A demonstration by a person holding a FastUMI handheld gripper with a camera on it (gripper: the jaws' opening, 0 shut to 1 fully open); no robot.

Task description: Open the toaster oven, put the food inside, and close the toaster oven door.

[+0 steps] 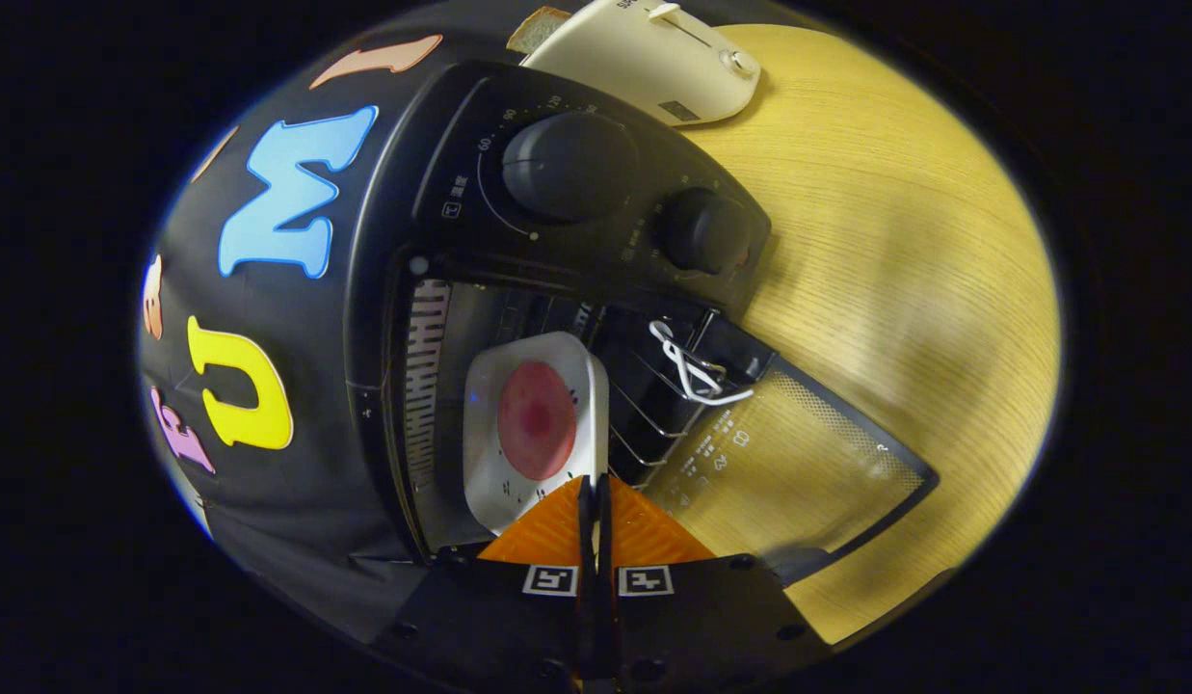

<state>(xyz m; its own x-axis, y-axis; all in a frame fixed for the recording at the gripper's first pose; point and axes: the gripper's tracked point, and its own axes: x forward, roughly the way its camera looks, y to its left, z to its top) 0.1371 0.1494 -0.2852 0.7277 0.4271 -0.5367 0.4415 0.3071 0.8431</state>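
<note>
Just ahead of your claw, at about eleven o'clock, the white plate with the round red food sits inside the toaster oven, its near rim touching the fingertips. Your claw is clenched, fingers pressed together and apparently grasping nothing. With the plate in, the open glass door at two o'clock, hanging over the worktop, looks to be your next target.
</note>
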